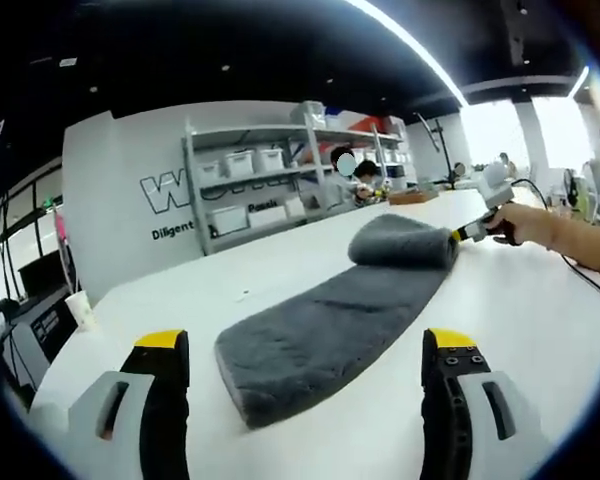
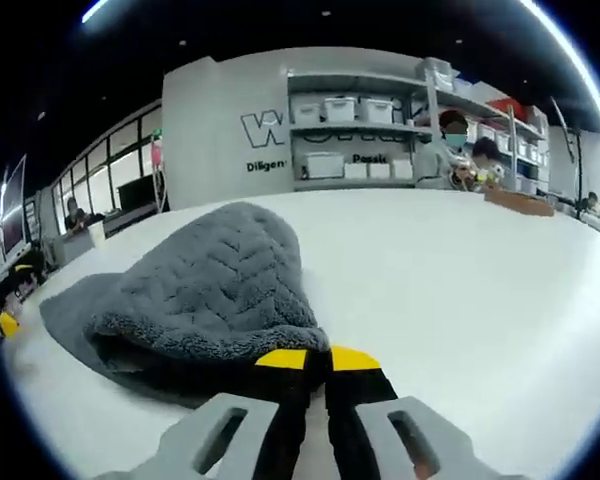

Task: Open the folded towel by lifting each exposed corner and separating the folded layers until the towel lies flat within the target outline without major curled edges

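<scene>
Behind your white table [image 1: 280, 260] stand shelves [image 1: 270, 180]. The grey towel [image 1: 330, 330] lies along it, far end rolled up, pinched in your right gripper [image 2: 315, 358]. Your left gripper [image 1: 305, 360] hangs wide before the near end.

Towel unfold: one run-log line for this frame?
towel: partly open on table, far end lifted | right gripper: shut on towel | left gripper: open, free

1. Left gripper [image 1: 305, 350]: jaws spread wide apart, yellow-tipped, nothing between them.
2. Right gripper [image 2: 317, 358]: jaws pressed together, pinching the grey towel [image 2: 205, 290] edge.
3. Right hand [image 1: 520, 222]: wrapped around the right gripper's handle, bare forearm extending back behind it.
</scene>
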### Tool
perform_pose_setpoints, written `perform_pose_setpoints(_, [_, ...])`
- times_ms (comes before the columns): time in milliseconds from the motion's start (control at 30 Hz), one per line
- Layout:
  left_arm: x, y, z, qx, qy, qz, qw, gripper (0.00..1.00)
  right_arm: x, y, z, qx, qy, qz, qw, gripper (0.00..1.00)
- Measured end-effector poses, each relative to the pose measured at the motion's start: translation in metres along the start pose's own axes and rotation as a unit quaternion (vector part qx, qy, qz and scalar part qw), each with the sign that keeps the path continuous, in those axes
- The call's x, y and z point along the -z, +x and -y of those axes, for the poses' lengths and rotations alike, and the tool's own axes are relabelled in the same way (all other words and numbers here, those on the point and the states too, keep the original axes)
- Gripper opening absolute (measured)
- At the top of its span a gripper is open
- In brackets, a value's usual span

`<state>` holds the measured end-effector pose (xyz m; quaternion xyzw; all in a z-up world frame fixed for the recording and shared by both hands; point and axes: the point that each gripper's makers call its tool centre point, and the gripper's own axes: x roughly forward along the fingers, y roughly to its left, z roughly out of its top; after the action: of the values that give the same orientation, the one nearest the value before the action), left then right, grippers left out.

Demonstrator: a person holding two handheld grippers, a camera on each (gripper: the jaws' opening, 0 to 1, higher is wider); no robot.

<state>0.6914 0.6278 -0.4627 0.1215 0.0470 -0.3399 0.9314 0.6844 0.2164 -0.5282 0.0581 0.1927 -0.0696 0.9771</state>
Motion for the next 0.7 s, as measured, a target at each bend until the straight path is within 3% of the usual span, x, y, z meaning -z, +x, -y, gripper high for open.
perform_pose_setpoints(67, [0.0,0.0,0.0,0.0,-0.002,-0.001,1.0,0.94,-0.001,-0.004,0.001,0.003,0.019,0.004,0.9998,0.02])
perform_pose_setpoints(300, [-0.001,-0.001,-0.002,-0.002,-0.004,-0.001,1.0,0.94,-0.009,-0.012,0.011,0.028,-0.006,0.004,0.9996,0.23])
perform_pose_setpoints(367, [0.002,-0.002,-0.004,-0.005,-0.008,-0.006,0.9999,0.94,-0.013,-0.018,0.02,0.051,-0.049,-0.007,0.9975,0.34])
perform_pose_setpoints(467, [0.001,-0.003,-0.006,-0.008,-0.014,-0.003,0.9999,0.94,-0.02,-0.02,0.024,0.061,-0.064,-0.006,0.9961,0.44])
perform_pose_setpoints(567, [-0.001,-0.003,-0.005,-0.007,-0.018,0.0,0.9998,0.94,-0.025,-0.029,0.018,0.061,-0.063,-0.001,0.9961,0.45])
perform_pose_setpoints(600, [-0.001,-0.003,-0.004,-0.006,-0.018,0.0,0.9998,0.94,-0.027,-0.032,0.019,0.066,-0.098,-0.009,0.993,0.46])
perform_pose_setpoints(700, [-0.001,-0.004,-0.003,-0.005,-0.023,0.0,0.9997,0.94,-0.031,-0.039,0.011,0.063,-0.109,-0.009,0.992,0.59])
